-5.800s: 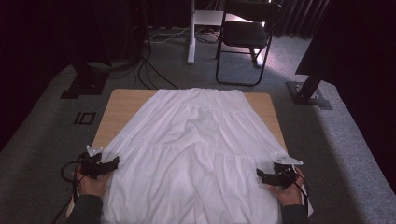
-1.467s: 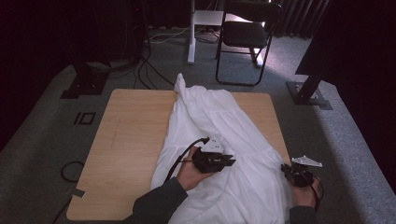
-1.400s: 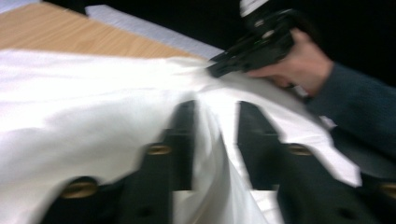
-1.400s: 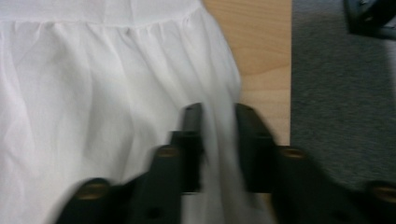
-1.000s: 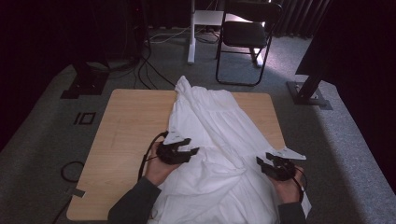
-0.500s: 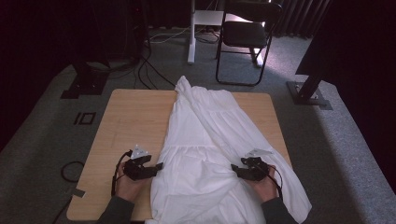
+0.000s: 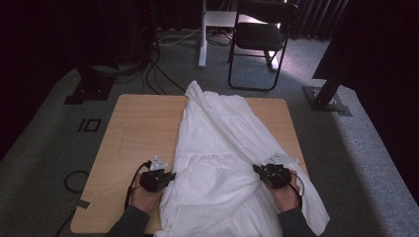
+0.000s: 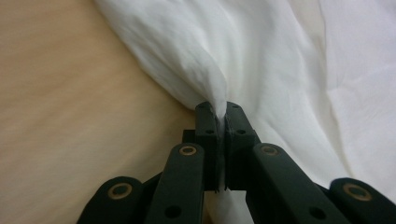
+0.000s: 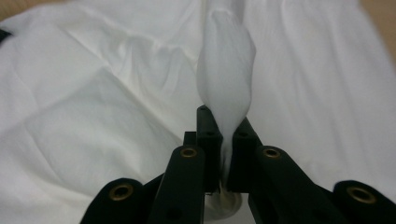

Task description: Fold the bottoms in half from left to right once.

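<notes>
Work in hand: a person is folding a white garment (image 7: 217, 148) lengthwise on a wooden table (image 7: 138, 133).

Garment's place: it is lying along the middle and right of the table, its long axis running from the near edge away toward the chair (image 7: 257, 39); its near end is hanging over the near edge.

Left gripper (image 7: 170, 176): it is resting at the garment's left edge near the person, its jaws having just been closing, now clamped together on a pinched ridge of cloth, as the left gripper view (image 8: 218, 116) is showing.

Right gripper (image 7: 258, 170): it is sitting on the right side of the garment, level with the left one, jaws likewise just closed and pinching a raised fold (image 9: 226, 84).

Relation that matters: both grips are lying across the long axis from each other, with the bulk of the cloth between them.

Likely next move: the hands are probably getting ready to carry the near end toward the far end; a thin pinch could be slipping.
</notes>
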The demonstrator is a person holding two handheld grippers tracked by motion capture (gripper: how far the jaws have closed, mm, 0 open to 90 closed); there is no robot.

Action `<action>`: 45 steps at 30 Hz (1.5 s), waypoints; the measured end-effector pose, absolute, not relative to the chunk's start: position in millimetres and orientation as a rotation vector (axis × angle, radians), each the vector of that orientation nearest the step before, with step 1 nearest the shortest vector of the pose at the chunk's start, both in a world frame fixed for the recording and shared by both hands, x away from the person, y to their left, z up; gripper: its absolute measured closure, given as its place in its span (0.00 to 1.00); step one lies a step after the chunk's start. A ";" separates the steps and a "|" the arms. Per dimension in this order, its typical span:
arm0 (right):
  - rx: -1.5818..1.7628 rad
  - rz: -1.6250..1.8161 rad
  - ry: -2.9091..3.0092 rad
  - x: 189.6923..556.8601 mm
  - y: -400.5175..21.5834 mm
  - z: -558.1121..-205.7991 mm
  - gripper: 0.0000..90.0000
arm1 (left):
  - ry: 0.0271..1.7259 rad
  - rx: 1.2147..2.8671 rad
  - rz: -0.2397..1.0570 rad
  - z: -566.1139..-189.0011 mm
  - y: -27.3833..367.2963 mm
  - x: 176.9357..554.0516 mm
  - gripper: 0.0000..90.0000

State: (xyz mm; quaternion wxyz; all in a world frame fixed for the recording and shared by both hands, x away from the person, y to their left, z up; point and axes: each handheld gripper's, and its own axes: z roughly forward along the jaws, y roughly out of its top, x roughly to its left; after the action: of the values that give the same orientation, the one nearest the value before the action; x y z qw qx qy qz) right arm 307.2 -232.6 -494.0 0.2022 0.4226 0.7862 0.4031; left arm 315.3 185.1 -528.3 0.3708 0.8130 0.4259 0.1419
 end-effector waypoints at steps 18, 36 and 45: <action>1.378 0.941 1.986 332.6 -312.3 -486.5 0.94 | 0.976 2.089 0.476 -484.5 123.2 313.0 0.56; 1.545 0.820 2.167 353.7 -308.7 -547.4 0.77 | 1.036 2.332 0.593 -539.4 107.3 355.3 0.72; 1.438 0.839 2.234 369.8 -264.5 -546.9 0.70 | 1.189 2.363 0.825 -535.9 134.5 420.9 0.75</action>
State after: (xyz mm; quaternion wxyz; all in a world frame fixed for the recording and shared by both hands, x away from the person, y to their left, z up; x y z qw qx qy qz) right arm 369.8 -264.5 -546.9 0.1767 0.5081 0.7891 0.2964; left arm 420.9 134.5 -535.9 0.1845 0.8381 0.4216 0.2928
